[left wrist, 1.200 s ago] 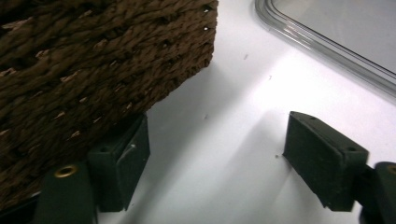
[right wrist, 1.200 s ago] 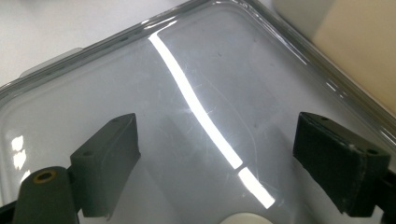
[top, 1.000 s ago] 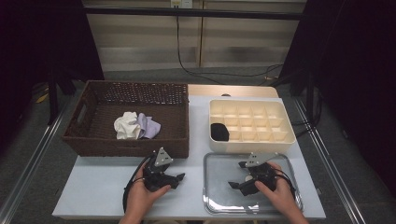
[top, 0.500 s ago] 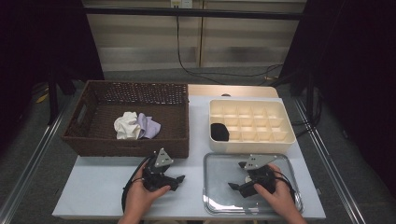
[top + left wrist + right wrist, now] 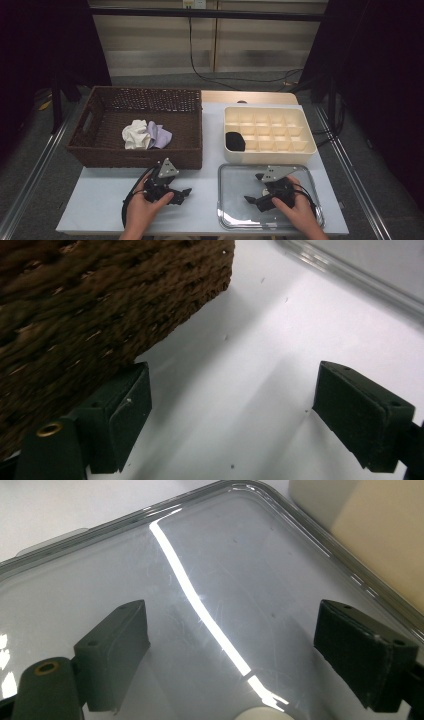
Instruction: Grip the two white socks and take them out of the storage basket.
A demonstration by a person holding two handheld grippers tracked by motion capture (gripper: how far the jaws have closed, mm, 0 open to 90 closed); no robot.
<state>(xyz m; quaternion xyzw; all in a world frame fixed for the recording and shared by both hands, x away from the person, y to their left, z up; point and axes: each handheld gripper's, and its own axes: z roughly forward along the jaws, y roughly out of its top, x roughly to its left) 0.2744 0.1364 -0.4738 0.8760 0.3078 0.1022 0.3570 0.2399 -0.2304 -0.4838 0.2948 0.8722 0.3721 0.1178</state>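
You have a cream divided box (image 5: 270, 111) ahead on your right, a black lump (image 5: 235, 141) in its near-left compartment; beyond, a cable (image 5: 200, 70) trails across the floor (image 5: 150, 80).

Pretty dim room overall. The white counter (image 5: 100, 210) sits on a grey floor (image 5: 30, 165), with pale wall panels (image 5: 155, 45) behind it and dark curtains (image 5: 45, 45) on both sides. A black cable (image 5: 196, 60) hangs down the wall and trails across the floor.

Rough brown woven wicker basket (image 5: 100, 305) beside the left tongs (image 5: 230, 410), matt black plastic; smooth matt white worktop (image 5: 260, 340) beneath. Glossy, finely scratched clear plastic lid (image 5: 210, 570) under the right tongs (image 5: 230, 655); smooth cream plastic organiser (image 5: 380, 540) beyond.
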